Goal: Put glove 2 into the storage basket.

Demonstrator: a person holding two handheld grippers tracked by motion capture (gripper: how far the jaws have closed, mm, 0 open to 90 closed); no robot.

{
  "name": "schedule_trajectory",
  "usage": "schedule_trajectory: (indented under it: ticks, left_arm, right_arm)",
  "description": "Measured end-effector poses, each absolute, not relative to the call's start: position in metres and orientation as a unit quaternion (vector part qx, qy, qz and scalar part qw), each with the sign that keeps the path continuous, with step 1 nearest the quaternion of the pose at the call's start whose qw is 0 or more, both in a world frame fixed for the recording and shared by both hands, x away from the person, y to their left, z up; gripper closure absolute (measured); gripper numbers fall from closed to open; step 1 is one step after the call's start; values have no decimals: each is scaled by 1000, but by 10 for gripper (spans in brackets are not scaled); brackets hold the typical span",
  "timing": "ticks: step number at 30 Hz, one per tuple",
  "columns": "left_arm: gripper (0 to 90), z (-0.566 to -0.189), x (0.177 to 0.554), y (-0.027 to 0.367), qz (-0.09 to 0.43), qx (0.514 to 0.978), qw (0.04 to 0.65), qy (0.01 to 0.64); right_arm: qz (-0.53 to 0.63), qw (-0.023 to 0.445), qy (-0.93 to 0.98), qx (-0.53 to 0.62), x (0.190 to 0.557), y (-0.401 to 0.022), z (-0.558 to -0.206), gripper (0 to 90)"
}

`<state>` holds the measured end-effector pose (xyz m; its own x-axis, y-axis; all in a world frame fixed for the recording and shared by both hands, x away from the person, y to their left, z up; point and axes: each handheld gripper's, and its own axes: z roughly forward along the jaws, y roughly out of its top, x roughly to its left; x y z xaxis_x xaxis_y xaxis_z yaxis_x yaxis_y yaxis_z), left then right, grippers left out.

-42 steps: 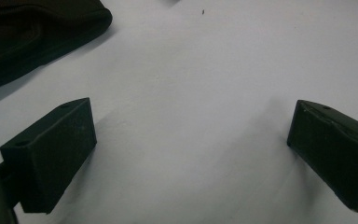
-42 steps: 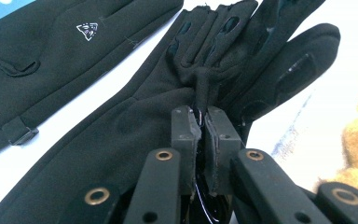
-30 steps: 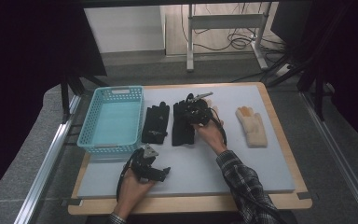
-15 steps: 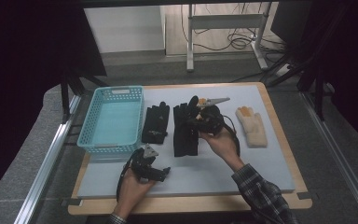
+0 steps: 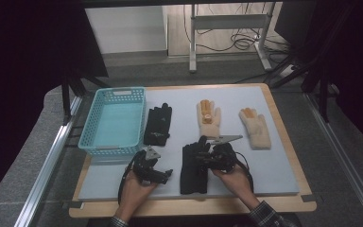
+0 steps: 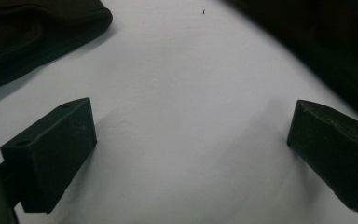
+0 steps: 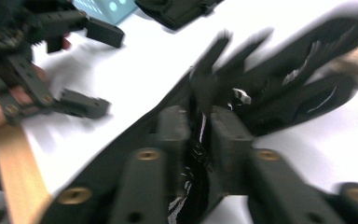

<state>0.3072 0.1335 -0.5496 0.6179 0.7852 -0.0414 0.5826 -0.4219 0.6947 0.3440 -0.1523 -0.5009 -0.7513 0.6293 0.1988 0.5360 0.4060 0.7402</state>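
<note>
A black glove (image 5: pixel 193 166) lies flat near the mat's front edge, fingers pointing away from me. My right gripper (image 5: pixel 204 159) rests on its upper half. In the right gripper view, the right gripper (image 7: pixel 200 135) has its jaws close together with the glove's (image 7: pixel 279 84) fabric pinched between them; they have just been opening. A second black glove (image 5: pixel 158 125) lies beside the blue basket (image 5: pixel 94 135). Two tan gloves (image 5: pixel 209 118) (image 5: pixel 255 128) lie farther back. My left gripper (image 5: pixel 165 174) (image 6: pixel 191 154) sits open over bare mat at the front left.
The grey mat (image 5: pixel 274 170) lies on a wooden board whose front edge (image 5: pixel 194 208) is close to both hands. The basket's inside looks empty. Dark floor and metal rails surround the board, and a desk frame (image 5: pixel 227 28) stands behind it.
My right hand has pulled the black glove from the mat's middle toward the front edge. This uncovered the left tan glove. The left gripper stayed where it was.
</note>
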Motion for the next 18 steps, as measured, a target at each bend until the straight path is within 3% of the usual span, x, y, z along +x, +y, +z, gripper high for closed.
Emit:
schedule_trajectory:
  ticks: [6,11,18]
  left_arm:
    - [15,-550,307,134,146,831,345,411]
    - [15,-550,307,134,146,831,346,411]
    - [15,-550,307,134,146,831,346,411]
  right_arm:
    - [419,97,829,358,350,-171,-490,662]
    - [421,72,832,355,349,-176,-501,678]
    - [413,99,828,367,356,-169,-506,598]
